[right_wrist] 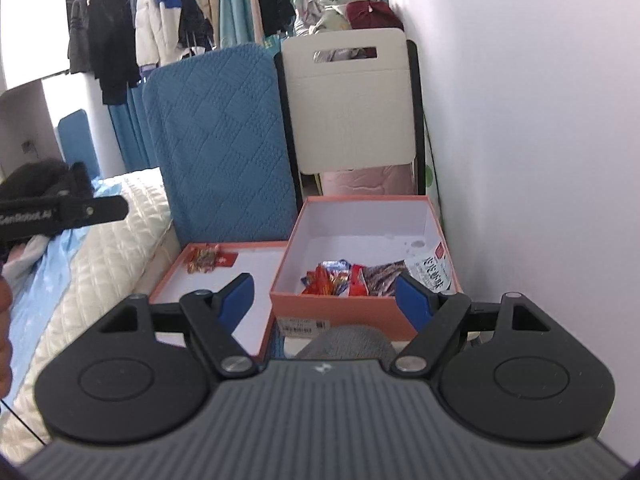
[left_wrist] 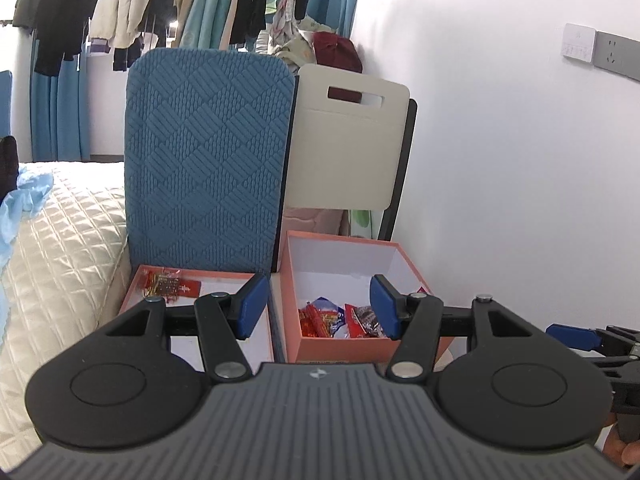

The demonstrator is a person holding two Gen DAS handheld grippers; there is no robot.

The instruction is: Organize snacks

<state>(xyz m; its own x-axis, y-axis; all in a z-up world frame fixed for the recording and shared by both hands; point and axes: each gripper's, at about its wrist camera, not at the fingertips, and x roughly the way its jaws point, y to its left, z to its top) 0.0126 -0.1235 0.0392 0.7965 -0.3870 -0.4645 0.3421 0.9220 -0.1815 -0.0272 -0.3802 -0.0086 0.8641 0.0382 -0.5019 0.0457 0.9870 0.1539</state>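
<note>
A deep orange box (left_wrist: pixel 360 350) (right_wrist: pixel 344 314) stands on the right and holds several snack packets (left_wrist: pixel 340 320) (right_wrist: pixel 344 280), with a white packet (right_wrist: pixel 434 268) at its right wall. Left of it lies its shallow orange lid (left_wrist: pixel 136 288) (right_wrist: pixel 176 272), with a red and gold packet (left_wrist: pixel 168 285) (right_wrist: pixel 208 260) at its far end. My left gripper (left_wrist: pixel 318 308) is open and empty, held just before the two boxes. My right gripper (right_wrist: pixel 326 300) is open and empty, above the deep box's near wall. The right gripper's finger (left_wrist: pixel 572 336) shows at the left wrist view's right edge.
A blue quilted cushion (left_wrist: pixel 208 160) (right_wrist: pixel 224 148) stands upright behind the lid. A cream folding chair (left_wrist: pixel 348 144) (right_wrist: pixel 356 108) stands behind the deep box. A white wall (left_wrist: pixel 520 160) runs along the right. A bed with a cream quilt (left_wrist: pixel 60 240) (right_wrist: pixel 100 248) lies left.
</note>
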